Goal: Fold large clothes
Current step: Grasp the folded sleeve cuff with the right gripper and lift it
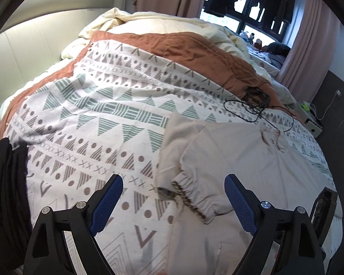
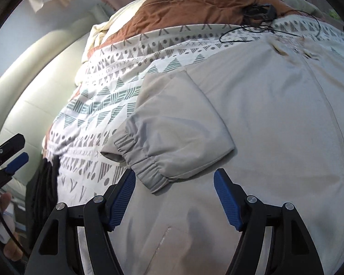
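Grey jacket [image 2: 275, 114] flat on patterned bedspread [image 1: 91, 105], sleeve [image 2: 172, 133] folded across; left gripper [image 1: 173, 202] and right gripper [image 2: 174, 198] both agape, empty

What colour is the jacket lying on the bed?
Light beige-grey, plain. The jacket shows best in the right wrist view.

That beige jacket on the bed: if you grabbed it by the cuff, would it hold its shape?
Probably not. The beige jacket lies flat and creased, so it would likely droop. Its folded sleeve would probably swing open. The gathered cuff looks grippable.
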{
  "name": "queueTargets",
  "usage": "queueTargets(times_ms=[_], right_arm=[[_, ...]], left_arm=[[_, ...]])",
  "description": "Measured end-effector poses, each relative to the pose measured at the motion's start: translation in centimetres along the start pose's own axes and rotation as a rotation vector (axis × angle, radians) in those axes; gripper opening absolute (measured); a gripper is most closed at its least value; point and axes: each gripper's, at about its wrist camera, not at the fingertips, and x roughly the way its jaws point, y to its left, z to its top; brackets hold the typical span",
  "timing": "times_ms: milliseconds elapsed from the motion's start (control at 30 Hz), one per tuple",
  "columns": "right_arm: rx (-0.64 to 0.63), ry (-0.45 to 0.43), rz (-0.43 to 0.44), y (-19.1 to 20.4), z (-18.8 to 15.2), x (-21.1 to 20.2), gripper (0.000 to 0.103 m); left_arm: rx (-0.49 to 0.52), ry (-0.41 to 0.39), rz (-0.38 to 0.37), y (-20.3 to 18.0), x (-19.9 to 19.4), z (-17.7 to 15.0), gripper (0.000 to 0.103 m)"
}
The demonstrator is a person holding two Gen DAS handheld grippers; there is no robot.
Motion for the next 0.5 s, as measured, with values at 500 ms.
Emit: queueTargets(times_ms=[500], right_arm=[[-0.250,0.196,-0.268,4.7,-0.4,9.7,0.068]], left_arm=[[-0.086,0.018,0.107,9.8,-4.5,-4.7,0.090]])
